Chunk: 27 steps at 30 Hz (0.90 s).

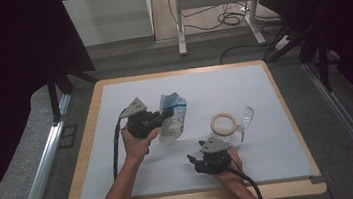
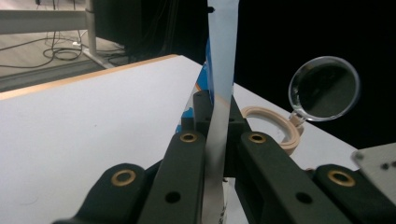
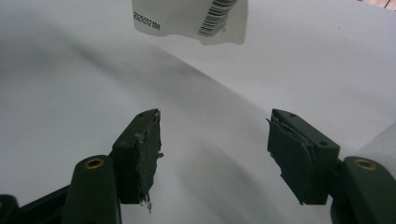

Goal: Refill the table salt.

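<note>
High view: nearest, at six o'clock, the right gripper (image 1: 198, 163) rests on the table (image 1: 243, 84); at ten o'clock the left gripper (image 1: 162, 115) holds a thin pouch (image 1: 173, 120).

Left gripper view: fingers (image 2: 187, 154) pinch the pouch's edge; it looks light, floppy, slippery.

Right gripper view: fingers (image 3: 142, 144) spread, empty.

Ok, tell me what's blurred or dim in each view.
High view: dark surround, evenly lit table. Left gripper view: pouch edge soft up close, magnifier sharper. Right gripper view: barcode label slightly blurred, soft shadows across the table.
</note>
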{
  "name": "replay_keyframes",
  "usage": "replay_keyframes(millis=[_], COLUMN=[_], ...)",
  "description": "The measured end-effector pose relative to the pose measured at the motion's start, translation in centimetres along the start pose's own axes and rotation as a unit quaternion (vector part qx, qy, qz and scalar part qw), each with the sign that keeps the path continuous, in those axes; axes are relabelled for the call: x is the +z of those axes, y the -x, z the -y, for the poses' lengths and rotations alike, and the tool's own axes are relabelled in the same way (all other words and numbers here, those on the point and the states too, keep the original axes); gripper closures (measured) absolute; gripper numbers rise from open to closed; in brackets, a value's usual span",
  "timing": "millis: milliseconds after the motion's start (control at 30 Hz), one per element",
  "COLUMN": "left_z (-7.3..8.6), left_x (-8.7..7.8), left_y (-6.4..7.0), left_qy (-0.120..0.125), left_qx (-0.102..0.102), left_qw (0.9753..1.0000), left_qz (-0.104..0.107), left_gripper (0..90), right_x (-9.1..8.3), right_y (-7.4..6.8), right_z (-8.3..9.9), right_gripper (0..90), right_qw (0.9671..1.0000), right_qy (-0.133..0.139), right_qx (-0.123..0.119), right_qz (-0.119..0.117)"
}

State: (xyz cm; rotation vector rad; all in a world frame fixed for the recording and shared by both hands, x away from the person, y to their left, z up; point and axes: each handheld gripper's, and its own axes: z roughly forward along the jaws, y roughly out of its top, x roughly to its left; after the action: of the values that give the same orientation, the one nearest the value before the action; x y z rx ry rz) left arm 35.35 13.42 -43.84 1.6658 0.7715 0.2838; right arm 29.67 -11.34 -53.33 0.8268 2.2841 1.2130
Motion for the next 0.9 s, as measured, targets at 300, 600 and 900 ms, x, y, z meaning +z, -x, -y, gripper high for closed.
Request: replay_keyframes(millis=[300, 600, 900], left_z=[-0.7, -0.7, -0.8], left_x=[-0.3, -0.4, -0.6], left_y=[1.7, 2.4, 2.9], left_qy=[0.007, 0.007, 0.007], left_qx=[0.009, 0.007, 0.006], left_qw=[0.9998, 0.9997, 0.9994], left_qz=[0.015, 0.022, 0.035], left_gripper=[89.8, 89.8, 89.8], right_x=[1.3, 2.4, 3.6], right_y=[-1.4, -1.5, -1.9], right_z=[-1.1, -2.0, -2.5], right_gripper=[33.1, 33.4, 33.6], right_qw=[0.9989, 0.9984, 0.9977], right_qy=[-0.005, 0.003, 0.014], right_qx=[-0.020, 0.002, 0.004], right_qz=[0.042, 0.057, 0.066])
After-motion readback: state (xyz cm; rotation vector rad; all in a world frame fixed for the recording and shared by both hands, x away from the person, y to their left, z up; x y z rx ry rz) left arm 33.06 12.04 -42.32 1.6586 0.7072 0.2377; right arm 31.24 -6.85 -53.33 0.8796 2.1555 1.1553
